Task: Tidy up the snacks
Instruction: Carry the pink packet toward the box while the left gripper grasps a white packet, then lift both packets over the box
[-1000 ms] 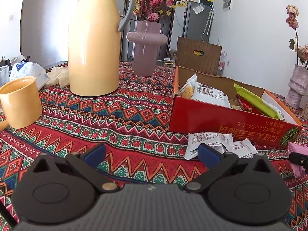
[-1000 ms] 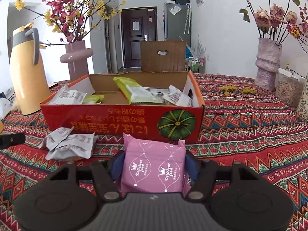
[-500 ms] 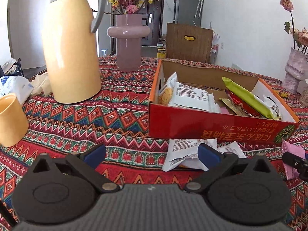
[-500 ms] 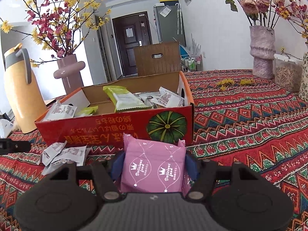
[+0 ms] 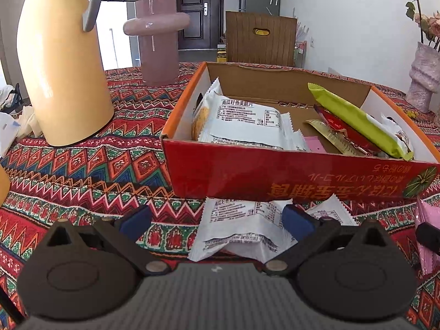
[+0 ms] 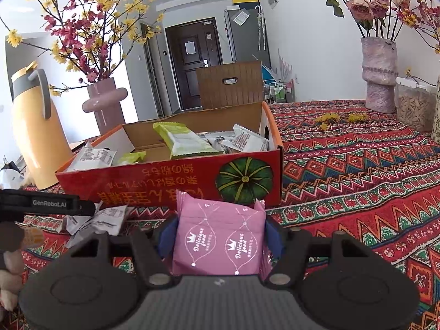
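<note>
A red cardboard box (image 5: 275, 176) (image 6: 170, 181) holds several snack packets on the patterned tablecloth. Two white snack packets (image 5: 242, 228) (image 6: 96, 220) lie on the cloth in front of the box. My left gripper (image 5: 217, 220) is open and hangs over them, its right pad (image 5: 298, 218) above the larger packet. My right gripper (image 6: 220, 236) is shut on a pink snack packet (image 6: 220, 239), held off the cloth just before the box's front wall; that packet's edge shows at the right of the left wrist view (image 5: 427, 228).
A yellow thermos jug (image 5: 60, 63) (image 6: 35, 132) and a pink vase (image 5: 158, 41) (image 6: 106, 107) stand left of the box. A textured vase of roses (image 6: 381, 74) and a clear jar (image 6: 415, 104) stand far right. A wooden chair back (image 5: 260, 40) stands behind the table.
My left gripper has moved right, toward the box, and now hangs over the white packets. My right gripper has stayed shut on the pink packet, nearly still.
</note>
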